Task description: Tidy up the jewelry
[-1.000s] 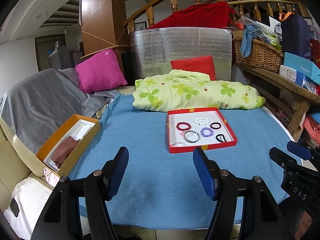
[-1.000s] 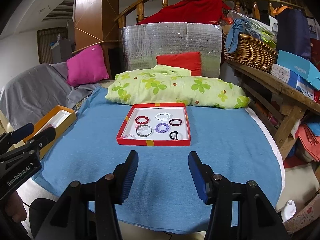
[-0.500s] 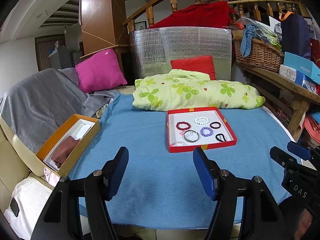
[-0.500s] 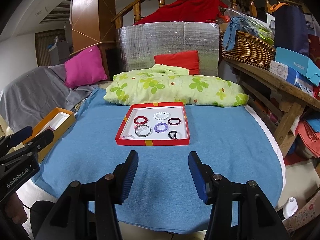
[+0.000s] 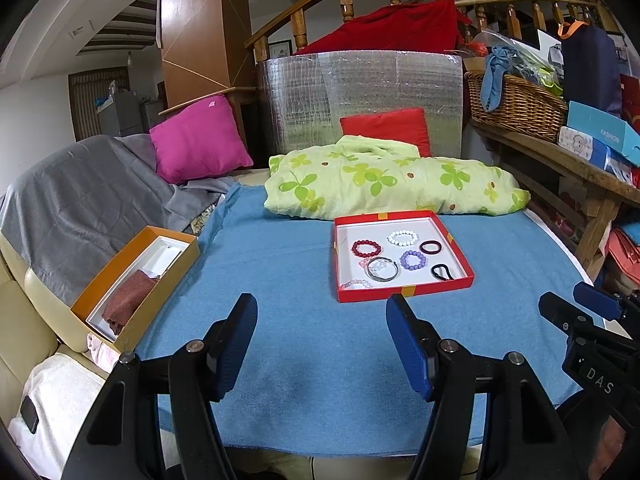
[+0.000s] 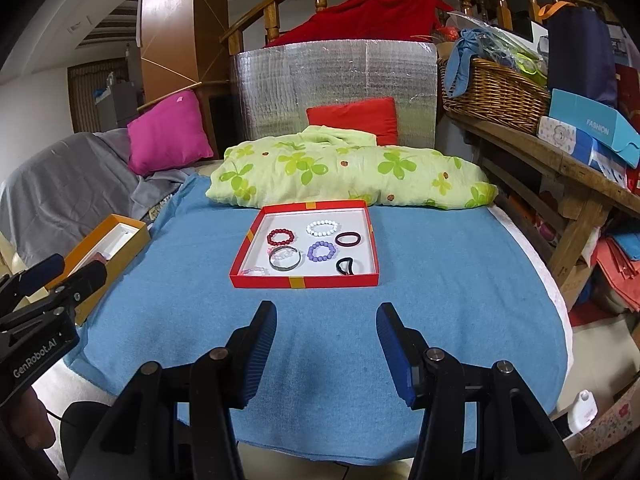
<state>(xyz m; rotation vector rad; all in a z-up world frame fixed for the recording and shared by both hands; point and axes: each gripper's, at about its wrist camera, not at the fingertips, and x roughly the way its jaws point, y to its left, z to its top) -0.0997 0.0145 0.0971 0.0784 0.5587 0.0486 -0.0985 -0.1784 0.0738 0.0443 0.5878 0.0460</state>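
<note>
on the blue cloth (image 5: 304, 344), bracelets all lie inside red tray (image 5: 460, 254). orange box (image 5: 176, 268) holds none visible. left gripper (image 5: 322, 344) and right gripper (image 6: 326, 350) both spread, empty. fits sorted or awaiting.

Bare blue cloth (image 6: 432, 280) before tray (image 6: 304, 281)

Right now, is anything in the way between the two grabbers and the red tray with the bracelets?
Nothing visible is. Only bare blue cloth lies between the open right gripper, the open left gripper and the red tray. The tray's low front wall is the only thing to clear.
</note>
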